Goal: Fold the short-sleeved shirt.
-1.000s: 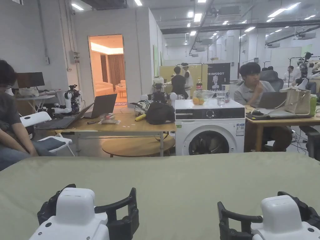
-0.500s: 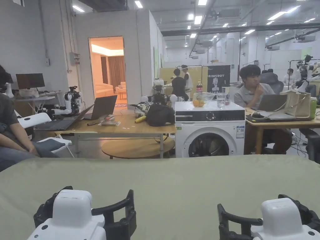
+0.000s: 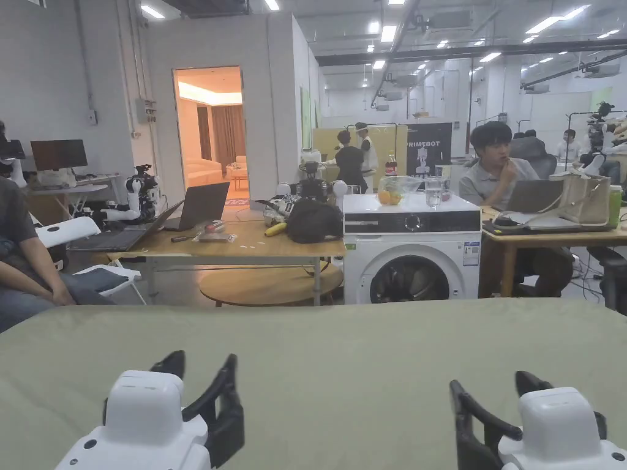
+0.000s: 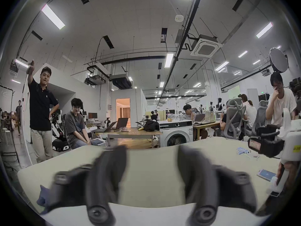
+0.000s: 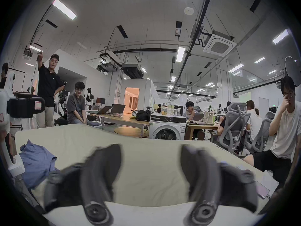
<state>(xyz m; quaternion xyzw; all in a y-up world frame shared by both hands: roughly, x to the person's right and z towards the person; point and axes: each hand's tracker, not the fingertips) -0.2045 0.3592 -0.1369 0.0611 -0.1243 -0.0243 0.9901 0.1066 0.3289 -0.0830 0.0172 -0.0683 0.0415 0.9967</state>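
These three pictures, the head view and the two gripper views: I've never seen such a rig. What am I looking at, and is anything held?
No robot here: a person holds a two-fingered tool in each hand. The head view, from a camera on the person's head, looks down on the left gripper and right gripper over a pale green padded surface. Each gripper view comes from a camera riding on that tool, so its own dark fingers loom large and blurred at the bottom. Both grippers are open and hold nothing. The blue shirt lies crumpled at the left of the surface, untouched. A phone lies at the right. Behind are a washing machine and people at desks.
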